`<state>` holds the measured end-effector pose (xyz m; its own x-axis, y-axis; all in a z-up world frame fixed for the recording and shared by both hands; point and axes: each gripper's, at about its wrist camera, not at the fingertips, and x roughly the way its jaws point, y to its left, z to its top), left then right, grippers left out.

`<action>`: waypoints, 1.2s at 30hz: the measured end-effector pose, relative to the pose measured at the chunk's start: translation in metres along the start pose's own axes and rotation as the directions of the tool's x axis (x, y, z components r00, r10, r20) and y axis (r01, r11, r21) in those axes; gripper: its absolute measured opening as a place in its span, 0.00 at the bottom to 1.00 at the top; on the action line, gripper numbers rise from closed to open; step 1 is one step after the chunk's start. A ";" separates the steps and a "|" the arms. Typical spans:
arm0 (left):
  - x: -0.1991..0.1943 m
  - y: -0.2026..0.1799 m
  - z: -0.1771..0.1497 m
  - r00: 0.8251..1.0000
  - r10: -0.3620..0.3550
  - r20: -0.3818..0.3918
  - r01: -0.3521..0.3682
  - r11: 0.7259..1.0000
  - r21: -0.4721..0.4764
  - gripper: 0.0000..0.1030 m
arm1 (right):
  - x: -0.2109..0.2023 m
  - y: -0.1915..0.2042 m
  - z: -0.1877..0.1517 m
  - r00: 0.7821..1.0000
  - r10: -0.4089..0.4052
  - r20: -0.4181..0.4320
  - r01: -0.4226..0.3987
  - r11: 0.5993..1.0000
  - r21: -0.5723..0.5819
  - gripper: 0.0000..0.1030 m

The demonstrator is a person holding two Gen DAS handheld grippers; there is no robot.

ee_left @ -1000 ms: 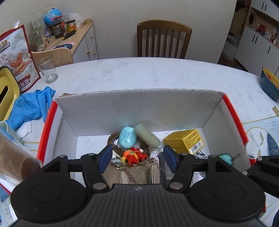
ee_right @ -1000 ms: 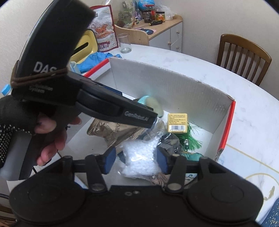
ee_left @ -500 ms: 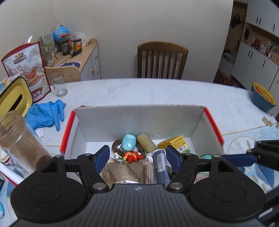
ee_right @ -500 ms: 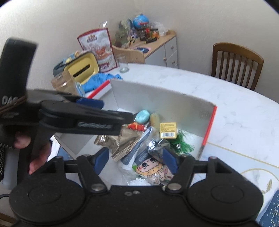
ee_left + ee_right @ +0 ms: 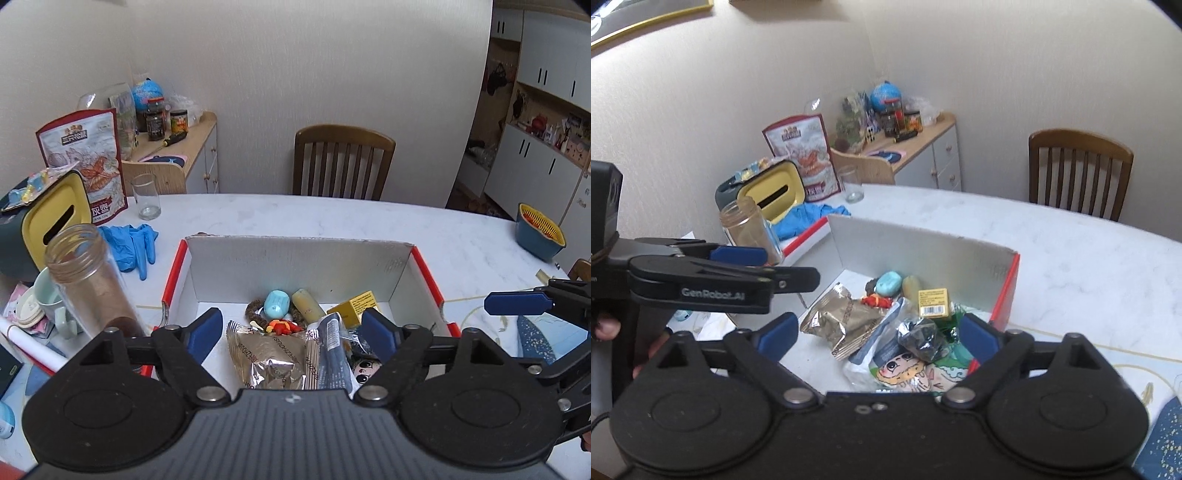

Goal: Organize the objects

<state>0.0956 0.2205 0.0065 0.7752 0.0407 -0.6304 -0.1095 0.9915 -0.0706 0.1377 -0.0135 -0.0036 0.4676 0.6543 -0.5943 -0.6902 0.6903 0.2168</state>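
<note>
A white cardboard box with red edges stands on the marble table and holds several items: a silver snack bag, a light blue case, a yellow carton, a red toy and a cartoon pouch. My left gripper is open and empty above the box's near side. My right gripper is open and empty, also above the near side. The left gripper shows side-on in the right wrist view.
An open glass jar stands left of the box. Blue gloves, a drinking glass, a yellow-lidded bin and a snack bag are at the far left. A blue and yellow basket sits far right. A wooden chair stands behind the table.
Both grippers have pulled up and back from the box. The right gripper let go of the clear bag of white pellets and is now open and empty.
</note>
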 end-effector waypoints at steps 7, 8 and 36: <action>-0.019 -0.001 -0.008 0.999 -0.010 0.035 0.011 1.000 -0.029 0.97 | -0.020 0.006 -0.009 0.998 -0.016 0.067 0.018 0.999 -0.032 0.99; -0.022 -0.001 -0.009 0.999 -0.013 0.041 0.014 0.999 -0.036 1.00 | -0.022 0.007 -0.010 0.997 -0.019 0.075 0.021 0.999 -0.030 0.99; -0.049 -0.026 -0.038 0.997 -0.023 0.076 0.024 1.000 -0.009 1.00 | -0.049 0.007 -0.033 0.993 -0.037 0.116 0.032 0.998 0.047 0.99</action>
<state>0.0368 0.1879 0.0097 0.8227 0.0272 -0.5678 -0.0967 0.9910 -0.0925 0.0913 -0.0511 0.0015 0.5534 0.6597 -0.5085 -0.6482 0.7245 0.2344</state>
